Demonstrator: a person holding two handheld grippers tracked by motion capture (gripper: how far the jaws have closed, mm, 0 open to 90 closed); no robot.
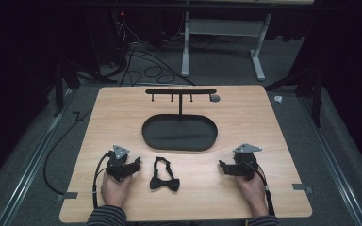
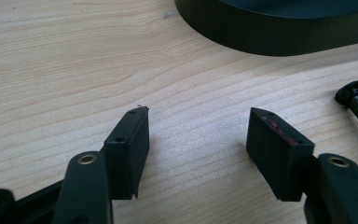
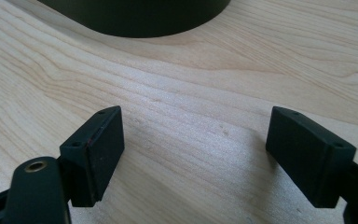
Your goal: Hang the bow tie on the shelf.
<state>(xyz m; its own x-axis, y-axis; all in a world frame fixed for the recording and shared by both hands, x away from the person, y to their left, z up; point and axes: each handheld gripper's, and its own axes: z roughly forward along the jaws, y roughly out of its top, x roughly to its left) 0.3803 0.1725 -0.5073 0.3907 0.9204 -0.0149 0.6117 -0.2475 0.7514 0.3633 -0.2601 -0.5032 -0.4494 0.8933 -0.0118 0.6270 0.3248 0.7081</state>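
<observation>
Bow tie [image 1: 164, 178] lies between both grippers.

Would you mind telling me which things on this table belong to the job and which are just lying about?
In play: bow tie, hanger stand with its oval tray, left gripper, right gripper.
Lying about: floor cables, tape strips at the table edge.

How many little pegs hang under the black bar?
4. They hang in a row under the black metal hanger bar behind the black oval tray: three thin ones, then a rounder grey-tipped one at the right end.
</observation>
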